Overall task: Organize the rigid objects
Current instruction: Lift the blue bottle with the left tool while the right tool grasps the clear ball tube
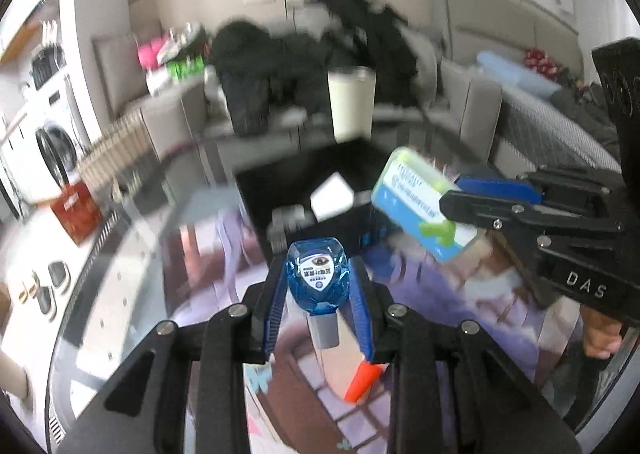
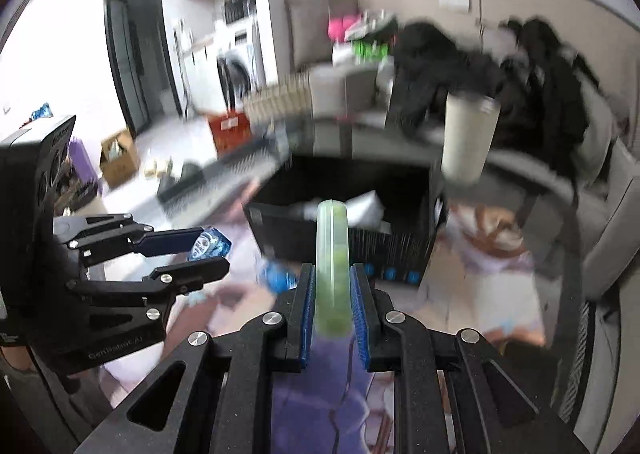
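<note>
left wrist view: the blue faceted bottle (image 1: pixel 318 274) sits pinched between the blue pads of the left tool (image 1: pixel 318 294), grey cap pointing back toward the camera, held clear above the patterned bench (image 1: pixel 500 302).
right wrist view: the green-and-white flat case (image 2: pixel 331 266) is seen edge-on, clamped by the right tool (image 2: pixel 331 294), whose jaws are pressed nearly together on it.
same case from the left: it shows its printed face, the flat case (image 1: pixel 420 206) tilted in the air just right of the bottle.
black bin: the black bin (image 1: pixel 304 174) lies straight ahead of both tools, with a white box (image 1: pixel 334 196) already inside.
beyond: a cream tumbler (image 1: pixel 352 102) stands behind the bin; an orange cap (image 1: pixel 362 380) lies on the bench below the left tool.
step in hand: likely carrying both items to the bin.
doing it well: bring each item over the bin's rim before releasing, lower it close to the contents, and keep the two tools apart so they do not knock together.
risk: the faceted bottle may slip in the pads.
</note>
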`<state>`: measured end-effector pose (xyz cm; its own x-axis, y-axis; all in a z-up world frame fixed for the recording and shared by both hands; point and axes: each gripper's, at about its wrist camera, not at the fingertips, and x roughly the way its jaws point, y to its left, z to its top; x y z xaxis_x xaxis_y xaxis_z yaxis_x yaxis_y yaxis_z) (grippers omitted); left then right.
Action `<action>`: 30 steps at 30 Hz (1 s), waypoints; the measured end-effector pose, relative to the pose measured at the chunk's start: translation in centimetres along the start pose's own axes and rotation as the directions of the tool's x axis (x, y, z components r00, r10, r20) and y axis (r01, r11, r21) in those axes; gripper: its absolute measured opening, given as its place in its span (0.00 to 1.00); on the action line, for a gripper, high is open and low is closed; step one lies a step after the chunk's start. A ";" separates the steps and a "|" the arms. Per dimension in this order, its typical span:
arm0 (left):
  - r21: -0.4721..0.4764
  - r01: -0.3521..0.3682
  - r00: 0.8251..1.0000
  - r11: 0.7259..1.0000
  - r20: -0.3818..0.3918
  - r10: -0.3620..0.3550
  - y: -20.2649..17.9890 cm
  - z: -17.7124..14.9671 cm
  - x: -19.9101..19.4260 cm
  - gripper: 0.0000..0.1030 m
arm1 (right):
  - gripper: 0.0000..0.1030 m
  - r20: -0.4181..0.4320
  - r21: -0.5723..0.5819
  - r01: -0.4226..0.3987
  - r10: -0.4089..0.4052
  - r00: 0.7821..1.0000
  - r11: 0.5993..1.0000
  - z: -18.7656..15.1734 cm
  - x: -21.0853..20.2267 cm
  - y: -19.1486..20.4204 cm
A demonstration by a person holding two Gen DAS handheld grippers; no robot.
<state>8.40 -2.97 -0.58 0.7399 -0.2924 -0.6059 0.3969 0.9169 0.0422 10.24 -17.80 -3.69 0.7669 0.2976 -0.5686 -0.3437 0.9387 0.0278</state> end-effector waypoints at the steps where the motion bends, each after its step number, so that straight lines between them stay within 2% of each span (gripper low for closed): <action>1: 0.001 -0.001 1.000 1.000 0.023 0.001 0.1 0.3 -0.5 0.28 | 0.17 0.039 -0.007 0.004 -0.003 0.999 1.000 0.3 -0.8 0.2; 5: -0.007 -0.023 0.989 1.000 0.145 0.023 0.3 1.3 -3.2 0.28 | 0.17 0.154 -0.043 0.024 -0.017 0.988 0.999 1.0 -3.4 0.8; 8: -0.002 -0.039 0.973 0.999 0.226 0.038 0.5 1.9 -5.0 0.28 | 0.17 0.241 -0.089 0.048 -0.025 0.970 0.995 1.4 -5.3 1.9; 10: -0.002 -0.032 0.969 0.999 0.246 0.031 0.7 2.0 -5.5 0.28 | 0.17 0.241 -0.109 0.039 -0.012 0.970 0.993 1.5 -5.5 2.3; 12: -0.008 -0.017 0.973 1.000 0.230 0.018 0.9 2.1 -5.2 0.28 | 0.17 0.178 -0.087 0.011 0.004 0.984 0.996 1.4 -4.7 2.2; 14: -0.013 -0.006 0.984 1.000 0.175 0.008 1.2 1.7 -4.1 0.28 | 0.17 0.093 -0.067 -0.003 0.009 0.996 0.998 0.6 -2.9 1.5; 17: -0.030 0.011 0.997 1.000 0.083 -0.008 1.3 0.6 -1.9 0.28 | 0.17 -0.036 -0.032 -0.010 0.009 0.999 0.999 -1.0 0.0 0.2; 20: -0.042 0.028 1.000 0.999 -0.008 -0.029 1.1 -0.7 0.1 0.28 | 0.17 -0.144 0.009 -0.019 0.020 0.989 1.000 -2.7 2.2 -1.0; 23: -0.045 0.047 0.996 0.998 -0.067 -0.050 0.7 -1.7 1.4 0.28 | 0.17 -0.192 0.011 -0.028 0.030 0.981 1.000 -4.0 2.7 -1.1; 25: -0.035 0.049 0.996 0.998 -0.075 -0.052 0.1 -1.9 1.5 0.28 | 0.17 -0.249 0.018 -0.040 0.043 0.968 0.999 -4.9 3.1 -1.0; 30: -0.024 0.059 0.996 0.998 -0.062 -0.061 -0.2 -1.5 1.2 0.28 | 0.17 -0.325 0.023 -0.046 0.051 0.944 0.999 -6.3 4.0 -1.1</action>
<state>8.42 -3.17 -2.50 0.6792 -0.3302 -0.6554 0.4272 0.9041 -0.0128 10.32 -18.76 -11.18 0.5310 0.2721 -0.8025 -0.3658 0.9279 0.0725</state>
